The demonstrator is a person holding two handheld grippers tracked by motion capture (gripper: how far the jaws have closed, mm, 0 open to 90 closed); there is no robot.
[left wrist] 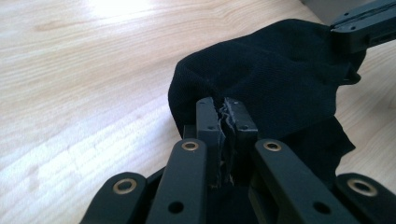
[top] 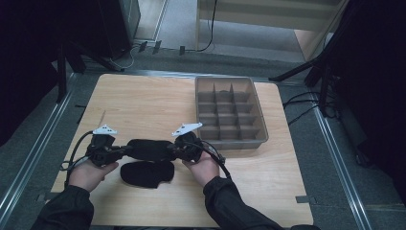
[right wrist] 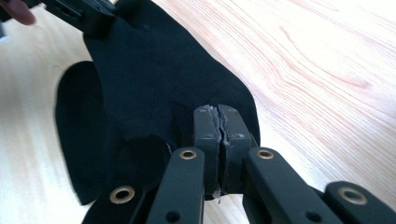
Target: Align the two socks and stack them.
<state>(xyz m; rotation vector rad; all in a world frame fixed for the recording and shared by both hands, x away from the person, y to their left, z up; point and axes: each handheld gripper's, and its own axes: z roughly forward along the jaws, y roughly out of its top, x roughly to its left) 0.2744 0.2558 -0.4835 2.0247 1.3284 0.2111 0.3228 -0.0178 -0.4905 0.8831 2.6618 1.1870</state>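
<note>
Black sock (top: pixel 148 148) stretched above table (top: pixel 143 100), left gripper (top: pixel 116 152) and right gripper (top: pixel 178 149) each clamped on one end. Second sock (top: pixel 146 173) lies flat beneath. Divided tray (top: pixel 256 112) empty; pairing, stowing apparently remain.

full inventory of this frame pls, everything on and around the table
sock, held: 1, black, stretched above the table between both sets of jaws
sock, lying: 1, black, flat on the table under the held one, near the front edge
divided organiser tray: 1, grey-brown, back right of the table, compartments look empty
table: 1, light wood
cables: several, black, on the floor behind and right of the table
left gripper: 1, black, jaws shut on the held sock's left end
right gripper: 1, black, jaws shut on its right end
hands: 2, dark sleeves, entering from the bottom edge
</note>
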